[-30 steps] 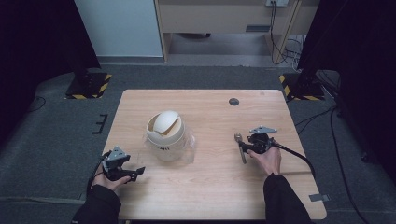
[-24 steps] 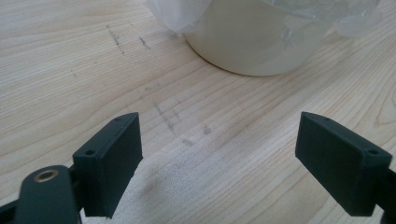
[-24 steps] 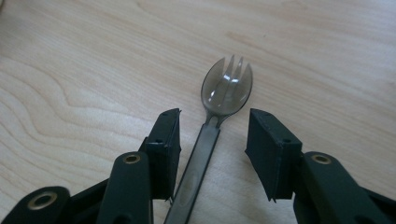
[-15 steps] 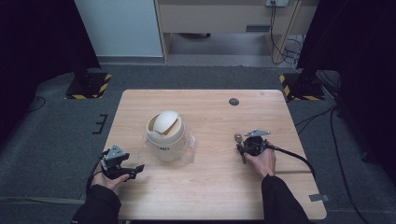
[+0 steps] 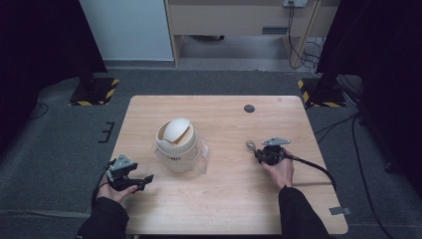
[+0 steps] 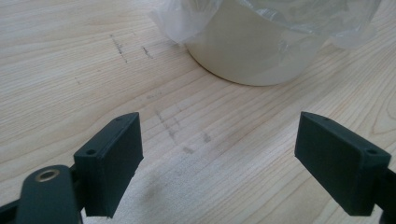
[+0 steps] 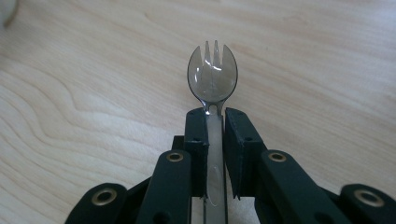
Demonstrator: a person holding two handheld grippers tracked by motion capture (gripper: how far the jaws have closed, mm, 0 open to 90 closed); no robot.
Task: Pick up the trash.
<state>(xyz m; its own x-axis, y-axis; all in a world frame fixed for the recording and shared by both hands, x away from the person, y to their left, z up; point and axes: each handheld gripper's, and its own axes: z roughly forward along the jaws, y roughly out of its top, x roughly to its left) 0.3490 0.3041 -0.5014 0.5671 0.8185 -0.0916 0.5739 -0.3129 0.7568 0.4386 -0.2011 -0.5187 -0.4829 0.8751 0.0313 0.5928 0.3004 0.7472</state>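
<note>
Entry, taken from the white cylindrical cup wrapped in clear plastic film (image 5: 177,145) as reference point.

Nearest me, my left gripper (image 5: 141,180) sits at the table's near-left edge, below-left of the cup. In the left gripper view its jaws stand wide apart with nothing but bare wood between them; the cup's base (image 6: 252,51) lies ahead, well apart from the jaw tips.

My right gripper (image 5: 258,153) is to the right of the cup, a clear gap between them. In the right gripper view its jaws are clamped on the handle of a clear smoky plastic spork (image 7: 212,79). The grip is just behind the bowl, and the handle runs back between the jaws towards the gripper body.

Progress, as I judge it: spork pickup is done and the hold looks centred and firm. Bringing the spork to the cup is not yet done. The cup's split lid (image 5: 175,134) appears partly open, film loose round the sides; whether the left gripper must steady it I cannot tell.

Spork orientation: long axis in line with the gripper's jaws, tines (image 7: 213,48) forward and away from the hand, bowl facing up. In the high view the head (image 5: 250,145) points up-left, roughly toward the cup.

Farther off: the light wooden table (image 5: 224,119) and a small dark round disc (image 5: 249,108) near the far edge, beyond-right of the cup.
</note>
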